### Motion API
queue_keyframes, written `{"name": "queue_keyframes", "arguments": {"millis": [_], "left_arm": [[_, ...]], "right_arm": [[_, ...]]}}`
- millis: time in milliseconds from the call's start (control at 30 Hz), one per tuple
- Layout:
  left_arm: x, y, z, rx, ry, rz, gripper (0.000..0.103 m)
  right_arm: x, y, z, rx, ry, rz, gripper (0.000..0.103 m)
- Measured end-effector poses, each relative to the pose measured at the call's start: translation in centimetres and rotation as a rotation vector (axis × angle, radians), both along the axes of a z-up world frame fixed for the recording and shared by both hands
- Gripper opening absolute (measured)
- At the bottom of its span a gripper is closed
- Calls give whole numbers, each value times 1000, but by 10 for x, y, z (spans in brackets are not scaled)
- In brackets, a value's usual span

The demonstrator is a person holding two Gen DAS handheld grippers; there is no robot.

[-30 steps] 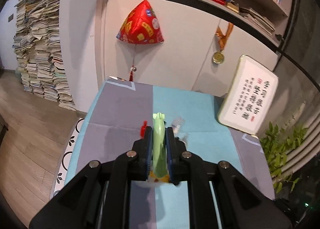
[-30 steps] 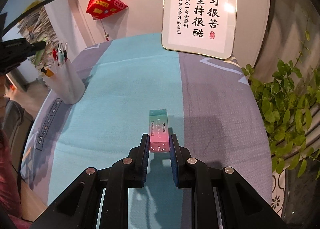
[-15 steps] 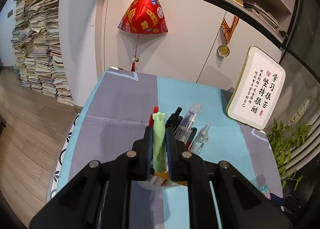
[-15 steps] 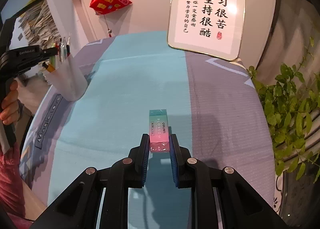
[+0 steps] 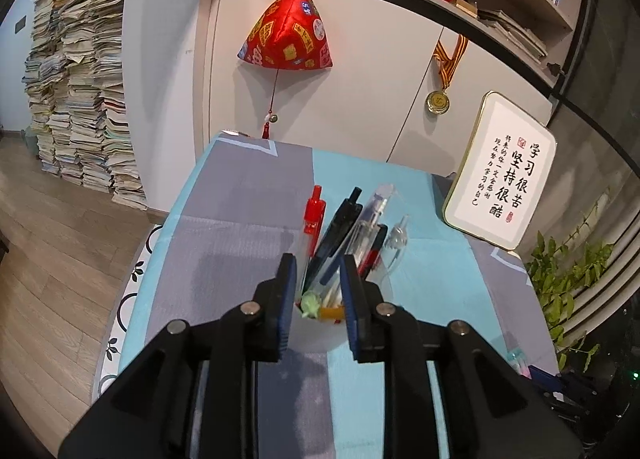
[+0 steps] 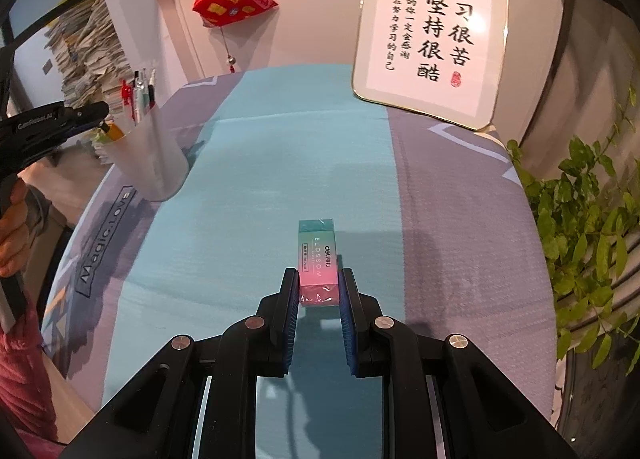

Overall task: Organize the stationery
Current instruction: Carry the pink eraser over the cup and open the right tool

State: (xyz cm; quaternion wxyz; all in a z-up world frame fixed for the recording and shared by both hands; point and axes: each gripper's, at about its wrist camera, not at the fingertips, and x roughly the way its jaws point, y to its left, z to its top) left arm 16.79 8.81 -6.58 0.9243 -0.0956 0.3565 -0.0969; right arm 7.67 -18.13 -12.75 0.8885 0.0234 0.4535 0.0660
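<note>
My left gripper (image 5: 318, 279) is open, just above a white pen cup (image 5: 316, 333) that holds several pens. A light green pen (image 5: 311, 303) now stands in the cup, free of the jaws, beside a red pen (image 5: 313, 215) and a black pen (image 5: 340, 227). My right gripper (image 6: 319, 287) is shut on a teal-and-pink eraser (image 6: 318, 259) that rests on the tablecloth. The cup (image 6: 148, 155) and the left gripper (image 6: 52, 127) also show at the left of the right wrist view.
A framed calligraphy plaque (image 6: 430, 39) leans on the wall at the table's back right. A red hanging ornament (image 5: 286, 37) and a medal (image 5: 438, 101) hang behind. A green plant (image 6: 592, 227) stands right of the table. Paper stacks (image 5: 76, 107) rise on the floor at left.
My left gripper has opened and let the green pen go into the cup, and has lifted back a little. My right gripper has stayed shut on the eraser.
</note>
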Motion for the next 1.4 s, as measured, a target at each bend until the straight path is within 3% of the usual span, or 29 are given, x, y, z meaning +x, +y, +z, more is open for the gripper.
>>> {"name": "queue_keyframes", "arguments": {"millis": [333,567,833,933,1067,1400], "left_arm": [[-46,15,-12,41,-44,43,29],[-71,18,-32,52,-16,27,32],[-82,22,-42,57,7,28,34],[-84,21,-42,56,2,23,40],[-87,20,-42,63,4,15,40],[-85,25,-45,63,18,16,40]], "right_arm": [[9,27,27,-12,-63,72,20],[20,61,54,3,-134,155,20],[46,107,83,55,-191,249,20],[59,120,89,98,-215,282,20],[84,144,90,131,-219,288,20],[112,174,68,91,-183,263,21]]}}
